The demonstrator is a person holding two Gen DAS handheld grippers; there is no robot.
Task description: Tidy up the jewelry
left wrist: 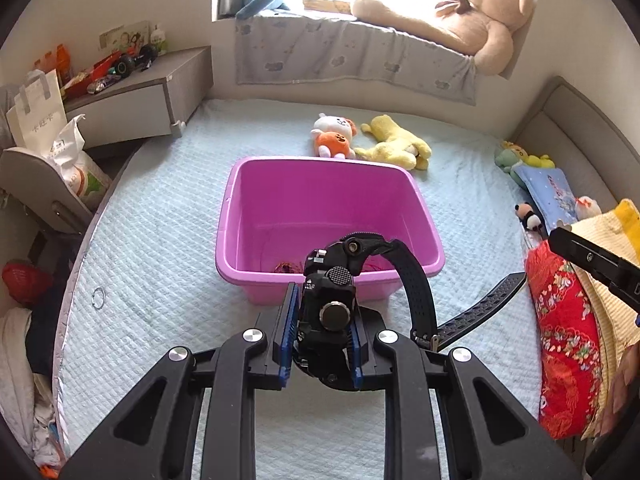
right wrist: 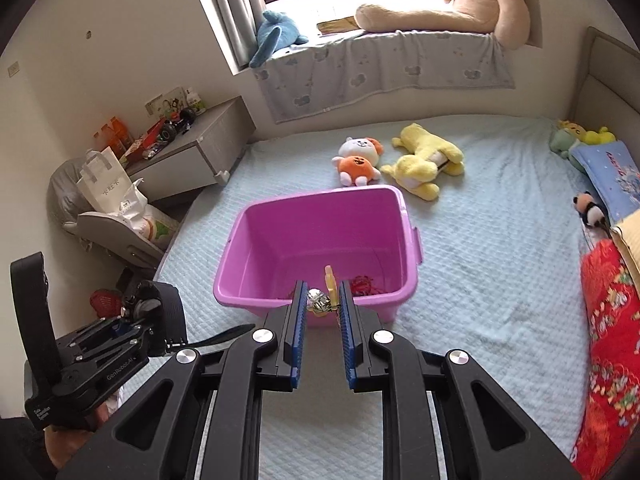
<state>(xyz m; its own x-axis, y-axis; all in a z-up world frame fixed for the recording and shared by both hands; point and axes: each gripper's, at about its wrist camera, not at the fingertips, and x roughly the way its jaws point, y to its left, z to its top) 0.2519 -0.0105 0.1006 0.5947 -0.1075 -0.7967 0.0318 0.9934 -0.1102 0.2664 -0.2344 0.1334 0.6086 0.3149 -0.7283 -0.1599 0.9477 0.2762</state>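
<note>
So the left gripper [left wrist: 323, 332] is clamped on a chunky black watch [left wrist: 328, 308], blue pads squeezing the case from both sides. It's a rugged sporty one: knurled round crown facing the camera, a second knob above it, perforated rubber strap. One strap half arcs up and over to the right, then the buckle end trails off toward the red floral pillow [left wrist: 564, 344]. The watch is off the bed, hanging in front of the near wall of the pink bin [left wrist: 332, 184].

The right gripper [right wrist: 323, 306] is pinched on a small sparkly silver piece [right wrist: 317, 301] with a little yellow tag or clip [right wrist: 330, 280] sticking up from it. I can't tell exactly what kind of jewelry it is, too small. It's held right at the fingertips, over the bin's near rim.

Inside the bin there's a red tangled thing [right wrist: 364, 285] on the floor near the front wall, with the rest of the bottom bare. The bin's top is fully open.

Around it, the pale blue quilted bedspread [right wrist: 480, 264] has plenty of free room on both sides. A thin ring [left wrist: 98, 298] lies near the bed's left edge. An orange-and-white plush [right wrist: 358, 162] and a yellow plush [right wrist: 426, 160] sit beyond the bin's far rim, well apart from the grippers. Pillows and small toys line the right edge by the headboard.
</note>
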